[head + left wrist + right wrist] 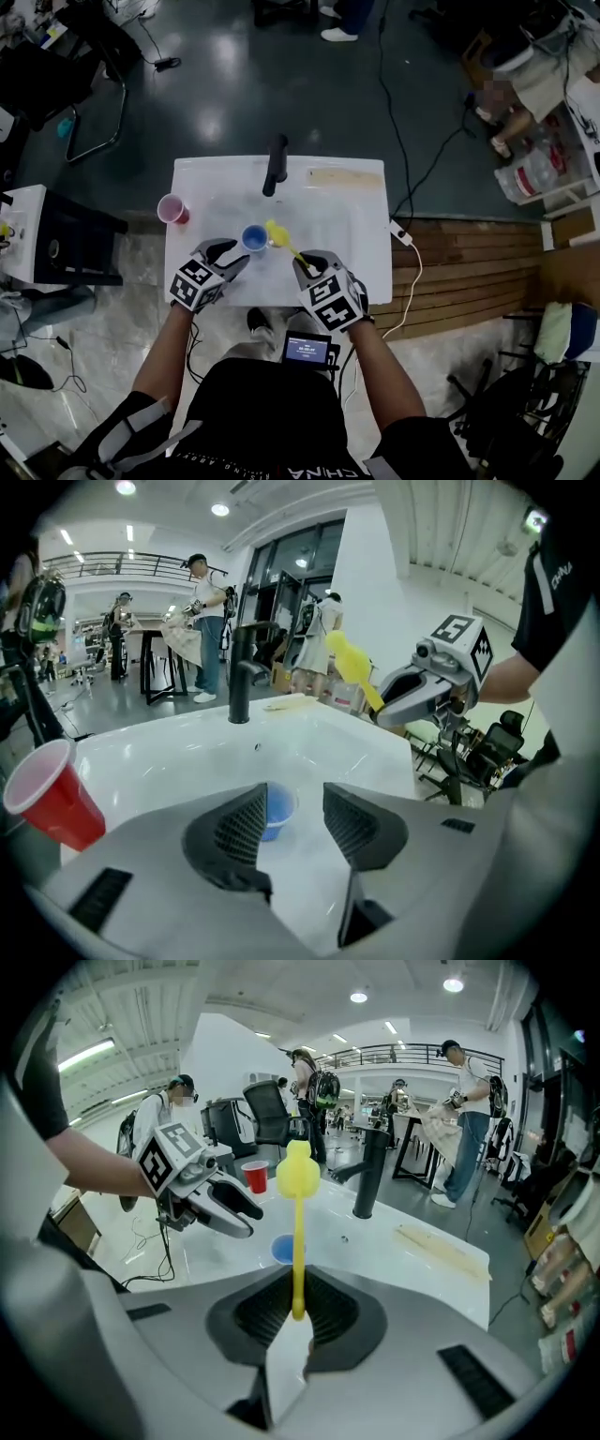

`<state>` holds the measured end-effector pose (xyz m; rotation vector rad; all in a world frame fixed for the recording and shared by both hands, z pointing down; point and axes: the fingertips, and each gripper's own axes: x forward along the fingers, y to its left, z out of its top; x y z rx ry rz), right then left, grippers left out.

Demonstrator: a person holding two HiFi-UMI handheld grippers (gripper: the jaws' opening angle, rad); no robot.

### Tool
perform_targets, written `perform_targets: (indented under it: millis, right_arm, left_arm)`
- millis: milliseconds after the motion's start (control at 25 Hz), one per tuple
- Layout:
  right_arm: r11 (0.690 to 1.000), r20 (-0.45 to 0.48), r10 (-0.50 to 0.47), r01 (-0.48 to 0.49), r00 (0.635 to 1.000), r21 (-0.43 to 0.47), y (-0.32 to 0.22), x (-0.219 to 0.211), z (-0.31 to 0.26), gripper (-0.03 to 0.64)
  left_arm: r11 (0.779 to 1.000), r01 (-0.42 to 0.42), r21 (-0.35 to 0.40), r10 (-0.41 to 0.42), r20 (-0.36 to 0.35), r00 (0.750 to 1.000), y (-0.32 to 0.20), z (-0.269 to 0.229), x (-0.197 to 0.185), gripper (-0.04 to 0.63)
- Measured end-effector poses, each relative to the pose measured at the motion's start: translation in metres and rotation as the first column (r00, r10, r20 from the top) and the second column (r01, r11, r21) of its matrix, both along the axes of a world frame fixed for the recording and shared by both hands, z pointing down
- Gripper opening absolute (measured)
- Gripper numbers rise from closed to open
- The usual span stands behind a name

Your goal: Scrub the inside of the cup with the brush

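Note:
A small blue cup (253, 237) (275, 810) (282, 1248) stands upright in the white sink basin (347, 220). My left gripper (234, 260) (291, 817) hangs just in front of the cup, open, nothing between its jaws; the cup shows through the gap behind the left pad. My right gripper (302, 270) (298, 1309) is shut on the thin handle of a yellow brush (284, 242) (298, 1208). The brush head (275, 232) (345, 660) points up and sits just right of the cup.
A red cup (172, 209) (54, 794) (254, 1177) stands at the basin's left rim. A black faucet (275, 165) (240, 672) (368, 1174) rises at the far edge. A pale strip (345, 176) lies at the back right. Several people stand in the room behind.

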<state>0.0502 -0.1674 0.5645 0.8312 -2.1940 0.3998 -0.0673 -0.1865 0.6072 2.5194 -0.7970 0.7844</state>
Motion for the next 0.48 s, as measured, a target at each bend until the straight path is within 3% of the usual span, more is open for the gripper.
perform_targets:
  millis: [240, 480]
  right_arm:
    - [0.999, -0.004, -0.036, 0.036, 0.999, -0.026, -0.014, 0.001, 0.010, 0.040]
    - [0.997, 0.001, -0.059, 0.059, 0.998, -0.047, -0.024, 0.008, 0.020, 0.040]
  left_arm:
    - [0.998, -0.049, -0.035, 0.051, 0.076, 0.996, -0.016, 0.028, 0.011, 0.318]
    - [0.993, -0.115, -0.038, 0.120, 0.192, 0.974, -0.029, 0.057, 0.020, 0.368]
